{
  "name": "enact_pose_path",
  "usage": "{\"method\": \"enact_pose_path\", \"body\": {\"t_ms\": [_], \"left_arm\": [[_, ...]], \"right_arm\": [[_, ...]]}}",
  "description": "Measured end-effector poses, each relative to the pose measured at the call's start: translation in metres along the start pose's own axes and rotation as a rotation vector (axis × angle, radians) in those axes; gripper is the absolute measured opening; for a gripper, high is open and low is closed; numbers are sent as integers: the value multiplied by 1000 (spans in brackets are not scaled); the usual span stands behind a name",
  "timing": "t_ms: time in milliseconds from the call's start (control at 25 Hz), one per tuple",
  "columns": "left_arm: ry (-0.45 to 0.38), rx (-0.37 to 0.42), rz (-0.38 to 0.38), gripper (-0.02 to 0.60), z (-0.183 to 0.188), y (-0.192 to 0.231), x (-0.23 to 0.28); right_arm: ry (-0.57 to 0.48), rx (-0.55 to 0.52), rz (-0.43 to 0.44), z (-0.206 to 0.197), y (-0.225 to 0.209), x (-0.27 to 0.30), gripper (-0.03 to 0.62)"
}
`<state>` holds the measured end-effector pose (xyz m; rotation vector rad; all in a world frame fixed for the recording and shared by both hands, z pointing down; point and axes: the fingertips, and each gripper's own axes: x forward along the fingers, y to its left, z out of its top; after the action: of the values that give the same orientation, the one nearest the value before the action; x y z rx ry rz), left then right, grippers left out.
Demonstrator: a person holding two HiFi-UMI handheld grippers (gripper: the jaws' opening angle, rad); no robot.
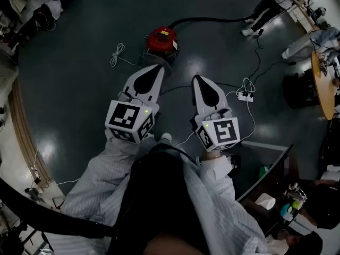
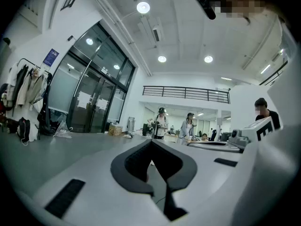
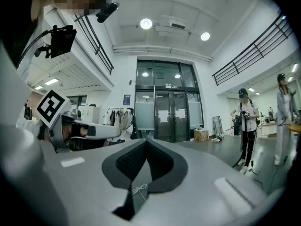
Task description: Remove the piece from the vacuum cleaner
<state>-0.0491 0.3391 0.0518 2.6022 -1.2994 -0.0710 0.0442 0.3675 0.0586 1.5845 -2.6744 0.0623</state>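
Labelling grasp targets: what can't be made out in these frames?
1. Piece to remove: head view, vacuum cleaner too small and dark to pick out parts.
2. Far end of hose: head view, lost by a person's shoes.
3. Both gripper views: left gripper and right gripper bodies fill the lower frame, hiding most of the floor.

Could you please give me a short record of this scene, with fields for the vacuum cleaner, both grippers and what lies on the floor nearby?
vacuum cleaner: red canister, standing on the dark floor ahead of both grippers
hose: black, runs from the vacuum cleaner toward the upper right
left gripper: jaws together, nothing between them
right gripper: jaws together, nothing between them
white cable: loosely coiled, left of the vacuum cleaner
power strip: white, right of the right gripper
task status: no piece held yet
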Motion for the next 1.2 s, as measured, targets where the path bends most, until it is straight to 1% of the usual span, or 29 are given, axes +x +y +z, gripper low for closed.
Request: {"method": "enact_pose_path", "body": {"t_ms": [160,400,560,680,840,1000,1200], "left_arm": [[-4,1,36,5,0,3,6],[7,7,55,5,-8,-8,12],[9,11,86,5,-11,-5,17],[0,-3,115,5,-14,1,21],[12,-26,162,5,-24,22,25],[61,-48,204,5,-43,49,35],[124,-75,223,5,-74,106,78]], "right_arm": [[-1,4,30,-1,-6,5,0],[-1,13,35,-5,-20,-6,0],[4,25,55,-9,-26,-9,0],[12,35,75,-14,-33,-11,2],[43,69,69,-31,-48,-4,2],[122,143,97,-60,-61,12,12],[181,174,106,-97,-94,70,8]]}}
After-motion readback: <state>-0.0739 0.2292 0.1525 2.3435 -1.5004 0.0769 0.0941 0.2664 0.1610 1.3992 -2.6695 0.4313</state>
